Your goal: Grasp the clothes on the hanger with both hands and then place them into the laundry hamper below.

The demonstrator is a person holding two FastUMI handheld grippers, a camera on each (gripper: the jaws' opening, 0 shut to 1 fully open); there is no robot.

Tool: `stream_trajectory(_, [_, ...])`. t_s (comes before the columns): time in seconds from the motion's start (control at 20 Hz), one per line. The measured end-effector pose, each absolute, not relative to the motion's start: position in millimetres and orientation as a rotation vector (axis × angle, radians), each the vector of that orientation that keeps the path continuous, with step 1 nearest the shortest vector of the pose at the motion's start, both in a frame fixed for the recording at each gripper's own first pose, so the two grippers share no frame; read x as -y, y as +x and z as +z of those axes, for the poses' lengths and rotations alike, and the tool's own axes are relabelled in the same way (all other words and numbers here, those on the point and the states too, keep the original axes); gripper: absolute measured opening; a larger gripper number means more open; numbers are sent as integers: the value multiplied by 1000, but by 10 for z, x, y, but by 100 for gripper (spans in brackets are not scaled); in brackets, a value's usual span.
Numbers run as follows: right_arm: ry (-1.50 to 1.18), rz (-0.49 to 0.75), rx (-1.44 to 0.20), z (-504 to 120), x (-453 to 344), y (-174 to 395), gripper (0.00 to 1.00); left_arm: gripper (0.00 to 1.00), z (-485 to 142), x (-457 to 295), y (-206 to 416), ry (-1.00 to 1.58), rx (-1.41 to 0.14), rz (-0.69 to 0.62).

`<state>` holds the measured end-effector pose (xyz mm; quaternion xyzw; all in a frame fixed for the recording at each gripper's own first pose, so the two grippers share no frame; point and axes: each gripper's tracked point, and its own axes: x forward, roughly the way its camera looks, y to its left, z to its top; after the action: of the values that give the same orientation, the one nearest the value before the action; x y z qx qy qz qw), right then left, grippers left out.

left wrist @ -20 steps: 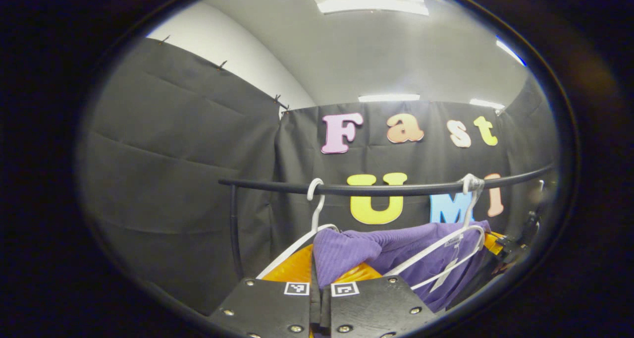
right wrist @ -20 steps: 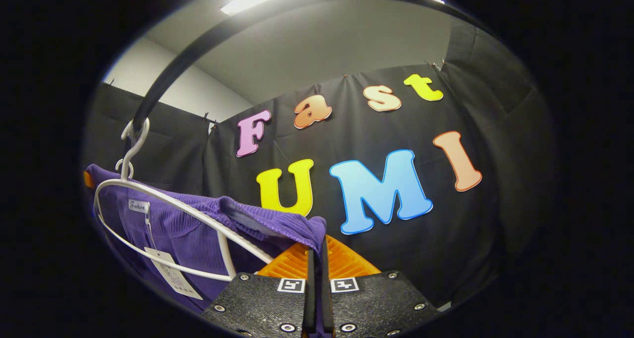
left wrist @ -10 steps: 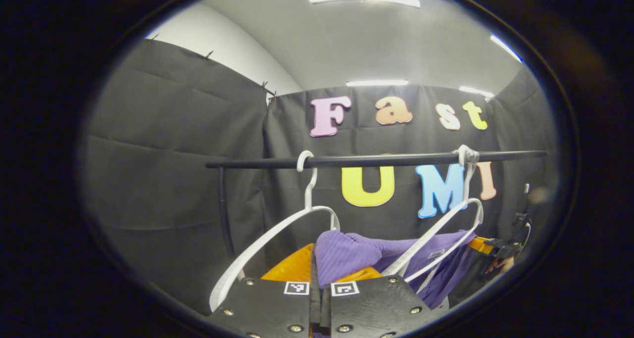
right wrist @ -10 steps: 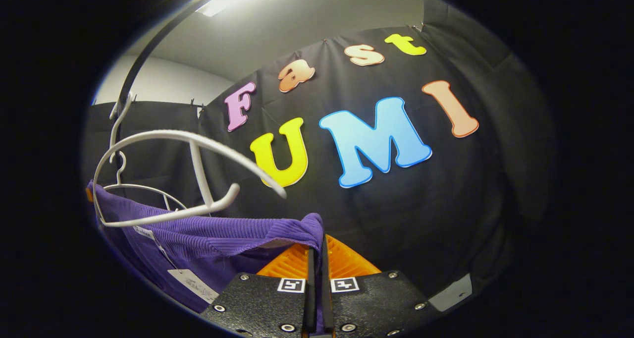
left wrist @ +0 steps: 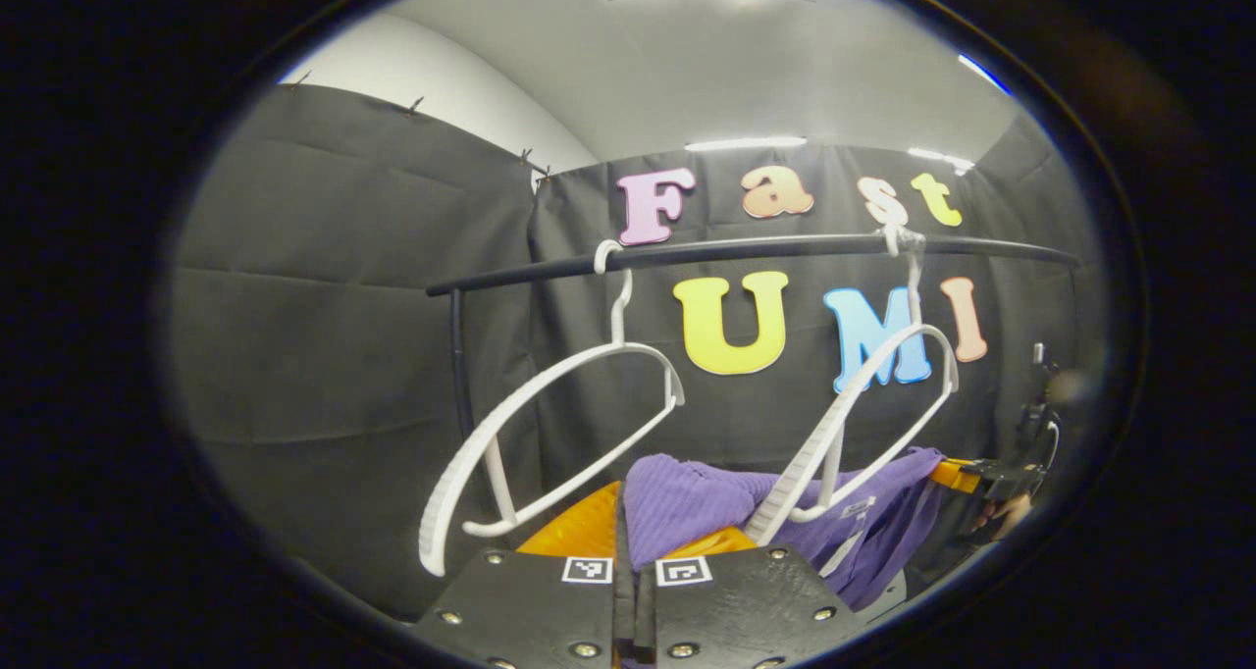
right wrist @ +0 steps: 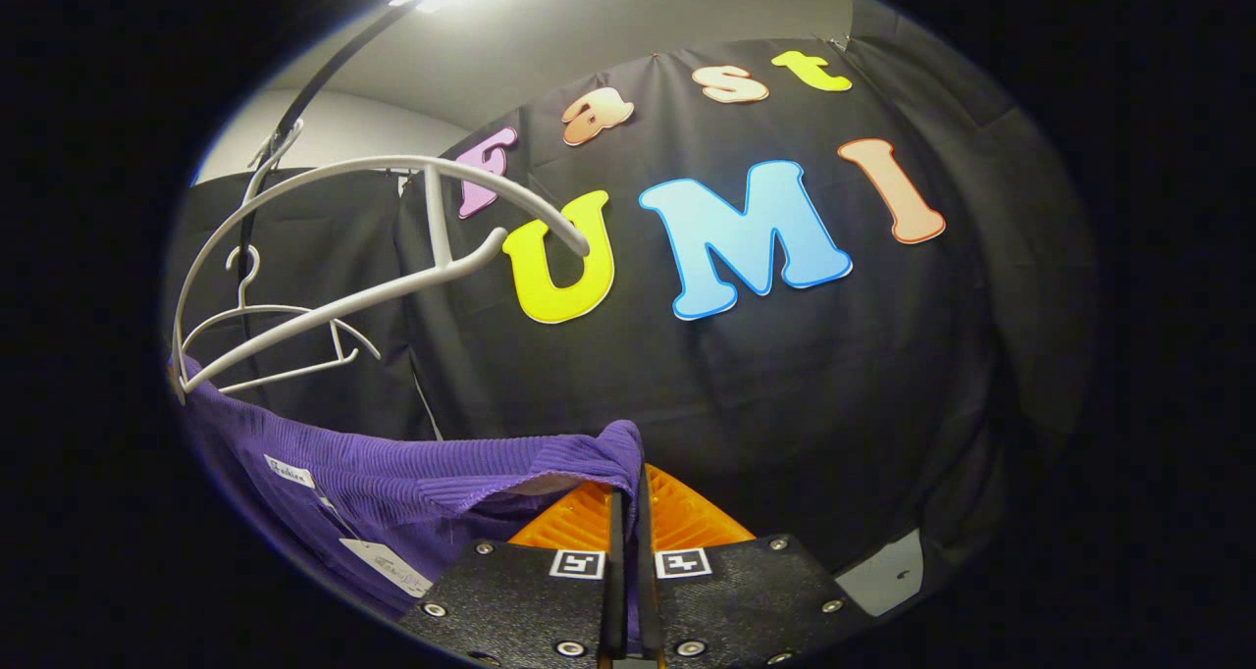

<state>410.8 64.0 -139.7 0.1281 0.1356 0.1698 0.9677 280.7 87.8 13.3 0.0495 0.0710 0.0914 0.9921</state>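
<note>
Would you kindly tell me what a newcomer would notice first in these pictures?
The purple garment stands out, stretched low between both tongs, left tongs and right tongs each shut on a corner. Above it, two bare white hangers dangle from the black rail.

top (left wrist: 687,497): purple ribbed knit cloth, soft and matt
hangers (left wrist: 549,404): smooth white plastic, bit of sheen
rail (left wrist: 746,249): black, smooth, looks like metal
tag (right wrist: 385,566): white paper, lower left of the right gripper view
</note>
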Motion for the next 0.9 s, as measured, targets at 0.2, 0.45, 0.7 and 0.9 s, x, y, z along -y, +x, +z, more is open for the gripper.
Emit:
stream_trajectory(0.2, [243,355,-272,-1414,-611,3903,5,1,64,-797,2578,110,-143,182])
stream_trajectory(0.45, [209,366,-261,-1291,-598,3390,4,1,-73,-706,2215,83,-141,156])
stream_trajectory(0.7, [202,349,-221,-1053,-569,2970,5,1,-146,-574,1892,12,-143,95])
stream_trajectory(0.9, [211,347,-198,-809,-629,2422,5,6,-75,-390,1560,17,-128,33])
